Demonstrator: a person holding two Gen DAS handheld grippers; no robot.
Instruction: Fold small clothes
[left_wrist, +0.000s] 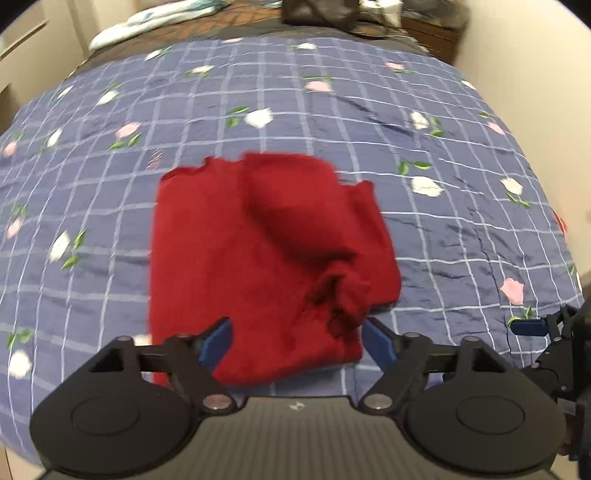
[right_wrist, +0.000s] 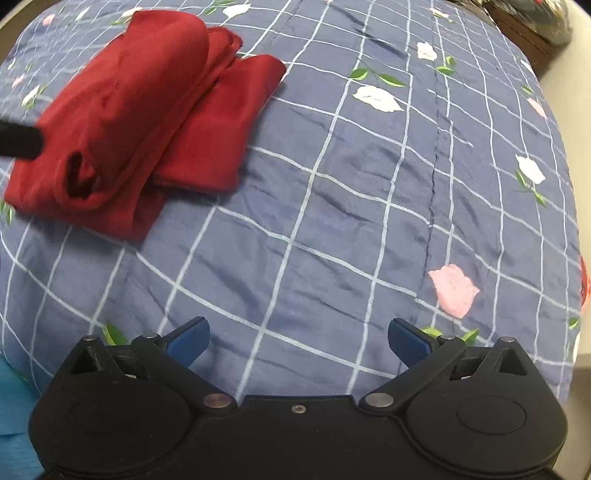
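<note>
Red garment (left_wrist: 258, 258) lies part-folded on the quilt (left_wrist: 461, 240); left gripper (left_wrist: 297, 341) and right gripper (right_wrist: 299, 341) both spread, empty; next, likely grasp an edge.

Dark red garment (left_wrist: 266, 258), partly folded, sleeve laid across, lying flat on checked floral bedspread (left_wrist: 461, 229)

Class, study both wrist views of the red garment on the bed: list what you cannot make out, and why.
1. Left wrist view: the folded red knit garment is motion-blurred; its near hem sits behind the open left claw.
2. Right wrist view: its left edge is cut off, partly behind a black bar.
3. Dark items at the bed's far end: blurred, unidentifiable.
</note>
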